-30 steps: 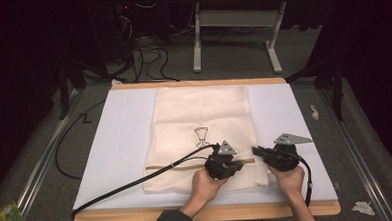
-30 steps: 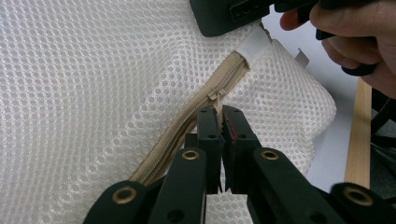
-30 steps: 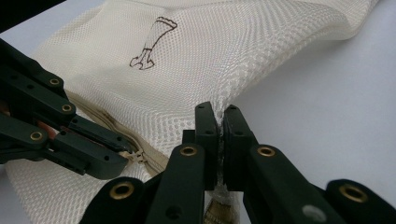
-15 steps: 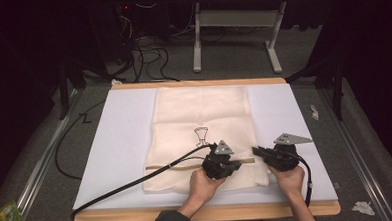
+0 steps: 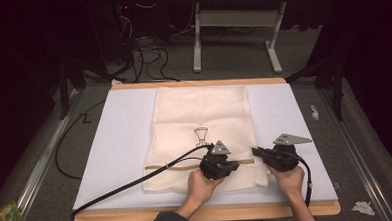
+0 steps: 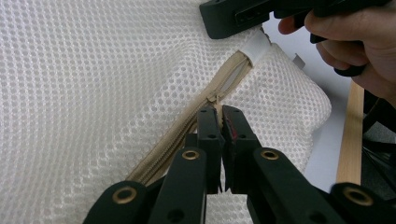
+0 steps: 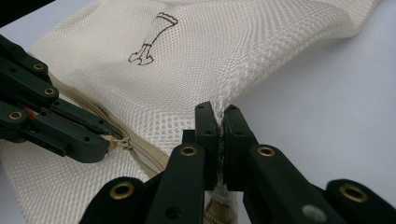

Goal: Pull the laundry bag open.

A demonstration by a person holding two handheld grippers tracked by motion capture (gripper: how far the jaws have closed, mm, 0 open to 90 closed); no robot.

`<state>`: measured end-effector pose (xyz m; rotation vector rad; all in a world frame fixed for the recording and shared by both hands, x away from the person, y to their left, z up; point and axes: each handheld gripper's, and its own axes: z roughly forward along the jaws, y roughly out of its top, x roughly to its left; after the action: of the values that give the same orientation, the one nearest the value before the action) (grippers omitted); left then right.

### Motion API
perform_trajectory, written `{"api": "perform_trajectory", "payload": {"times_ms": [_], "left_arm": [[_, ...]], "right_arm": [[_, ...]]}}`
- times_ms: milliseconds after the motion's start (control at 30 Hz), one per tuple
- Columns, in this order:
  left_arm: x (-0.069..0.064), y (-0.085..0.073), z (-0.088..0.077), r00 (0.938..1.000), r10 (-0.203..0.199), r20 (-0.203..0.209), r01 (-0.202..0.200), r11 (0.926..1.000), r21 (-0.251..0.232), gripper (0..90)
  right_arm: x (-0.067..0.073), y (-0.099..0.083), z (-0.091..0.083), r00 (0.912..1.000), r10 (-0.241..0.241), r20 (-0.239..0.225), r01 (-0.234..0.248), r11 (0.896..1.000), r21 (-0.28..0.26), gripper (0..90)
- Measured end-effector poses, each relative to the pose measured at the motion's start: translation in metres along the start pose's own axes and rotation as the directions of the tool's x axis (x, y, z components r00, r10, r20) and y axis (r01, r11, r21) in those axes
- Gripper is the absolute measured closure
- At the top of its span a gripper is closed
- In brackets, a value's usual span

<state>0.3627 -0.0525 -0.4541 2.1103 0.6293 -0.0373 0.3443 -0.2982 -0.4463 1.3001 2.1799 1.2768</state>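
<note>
A: Mesh laundry bag [image 5: 199,120]?
B: Centre frame, flat on white table mat [image 5: 120,144].
A: Left gripper [image 6: 220,119]?
B: Clenched on zipper pull [image 6: 217,99].
A: Right gripper [image 7: 219,116]?
B: Pinching bag's edge seam.

The tabletop [image 5: 120,139] was brightly lit from above, the room around it was dark, and the high view looked soft.

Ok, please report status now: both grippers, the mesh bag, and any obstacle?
Left gripper shut on zipper pull. Right gripper shut on mesh bag edge, at zipper end. Bag flat on white mat, zipper mostly closed. Nothing in the way.
</note>
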Motion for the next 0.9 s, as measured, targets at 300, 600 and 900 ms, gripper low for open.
{"api": "perform_trajectory", "payload": {"times_ms": [300, 600, 900], "left_arm": [[0.003, -0.005, -0.005, 1.0, 0.002, -0.009, -0.002, 1.0, -0.003, 86.9], [0.003, -0.006, -0.007, 0.9999, 0.008, -0.012, -0.008, 1.0, 0.0, 86.9], [0.003, -0.006, -0.011, 0.9996, 0.008, -0.029, -0.008, 1.0, -0.005, 86.9]], "right_arm": [[0.0, 0.0, 0.001, 0.9998, -0.017, 0.008, 0.017, 1.0, 0.006, 88.2], [0.0, -0.001, 0.002, 0.9999, -0.01, 0.004, 0.01, 1.0, 0.01, 88.1], [0.0, -0.002, 0.002, 0.9999, -0.009, 0.009, 0.009, 1.0, 0.013, 88.2]]}}
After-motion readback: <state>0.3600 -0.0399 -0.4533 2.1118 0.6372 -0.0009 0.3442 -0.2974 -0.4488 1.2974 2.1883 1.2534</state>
